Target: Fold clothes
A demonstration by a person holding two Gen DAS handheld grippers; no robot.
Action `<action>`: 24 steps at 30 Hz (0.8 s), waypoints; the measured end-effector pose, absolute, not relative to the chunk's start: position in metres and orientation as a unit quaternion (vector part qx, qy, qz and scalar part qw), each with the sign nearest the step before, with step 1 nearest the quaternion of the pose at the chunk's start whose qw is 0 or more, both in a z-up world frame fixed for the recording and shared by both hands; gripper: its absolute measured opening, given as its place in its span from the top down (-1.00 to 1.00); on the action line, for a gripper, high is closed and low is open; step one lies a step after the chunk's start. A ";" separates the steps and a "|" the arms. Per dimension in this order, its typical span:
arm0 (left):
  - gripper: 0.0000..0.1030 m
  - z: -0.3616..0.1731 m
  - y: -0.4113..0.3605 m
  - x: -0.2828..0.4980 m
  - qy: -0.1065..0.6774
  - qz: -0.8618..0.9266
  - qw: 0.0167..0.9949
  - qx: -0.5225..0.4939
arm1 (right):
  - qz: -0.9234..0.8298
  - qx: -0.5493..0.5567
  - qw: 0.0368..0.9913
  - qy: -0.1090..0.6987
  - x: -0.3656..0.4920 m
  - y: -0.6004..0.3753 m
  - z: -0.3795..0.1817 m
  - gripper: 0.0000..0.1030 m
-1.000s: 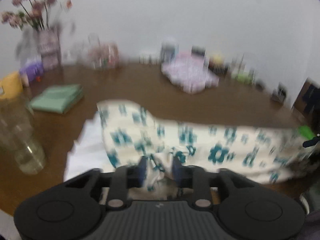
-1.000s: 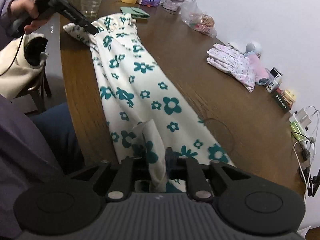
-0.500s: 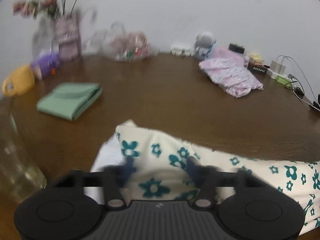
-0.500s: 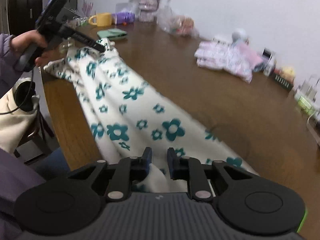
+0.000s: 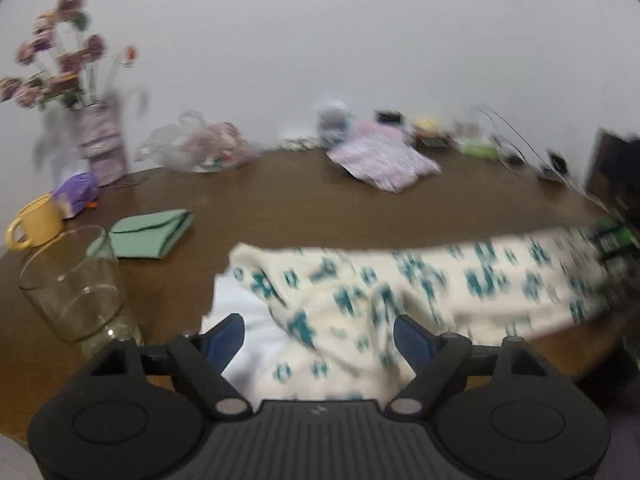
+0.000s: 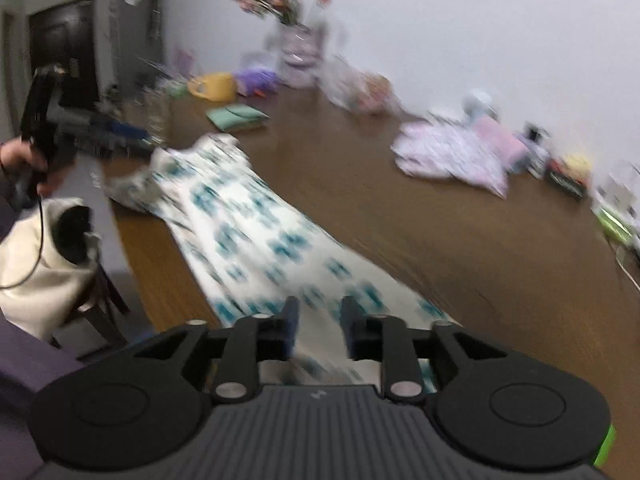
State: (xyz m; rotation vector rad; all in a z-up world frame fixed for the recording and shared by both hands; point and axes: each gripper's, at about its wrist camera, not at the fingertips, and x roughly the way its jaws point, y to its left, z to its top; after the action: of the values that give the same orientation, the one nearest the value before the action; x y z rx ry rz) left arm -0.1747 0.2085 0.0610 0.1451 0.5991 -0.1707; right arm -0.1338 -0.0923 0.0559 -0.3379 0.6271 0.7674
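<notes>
Item: one floral garment (image 6: 256, 236), cream with teal flowers. We find it stretched long along the near edge of the brown table (image 6: 460, 248), running from the left-centre of the right wrist view down to its bottom centre. We judge it is laid out lengthwise so that a fold can be made across it.

Grippers, two. Our left gripper (image 5: 319, 330), bottom centre of its view, stands wide, with cloth between the fingers but not pinched. Our right gripper (image 6: 319, 322) stands narrowly parted over the garment's other end; no cloth is clamped. Both views are blurred, so the finer lie of the cloth is uncertain.

Other cloth: one pink-patterned garment (image 5: 382, 160), loosely piled, upper right of centre; one green folded cloth (image 5: 150, 234), left of centre.

Sundries, one each: drinking glass (image 5: 76, 288), lower left; yellow mug (image 5: 36, 222), left edge; vase of flowers (image 5: 98, 136), upper left.
</notes>
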 end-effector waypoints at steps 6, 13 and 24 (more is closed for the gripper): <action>-0.52 0.044 0.211 -0.174 0.330 -0.091 0.929 0.139 | 0.446 -0.185 0.839 0.253 -0.125 -0.011 0.070 -0.42; 0.35 0.034 0.227 -0.187 0.336 -0.113 0.921 0.162 | 0.501 -0.238 0.795 0.245 -0.096 0.096 0.050 -0.27; -0.29 0.036 0.270 -0.202 0.311 0.021 0.950 0.002 | 0.483 -0.163 0.800 0.315 -0.080 0.077 0.039 0.59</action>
State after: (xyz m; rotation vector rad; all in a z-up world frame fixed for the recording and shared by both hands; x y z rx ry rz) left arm -0.2025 0.2703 0.0363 0.0039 0.6332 0.0425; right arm -0.0798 0.0768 0.0390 -0.3503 0.6765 1.0361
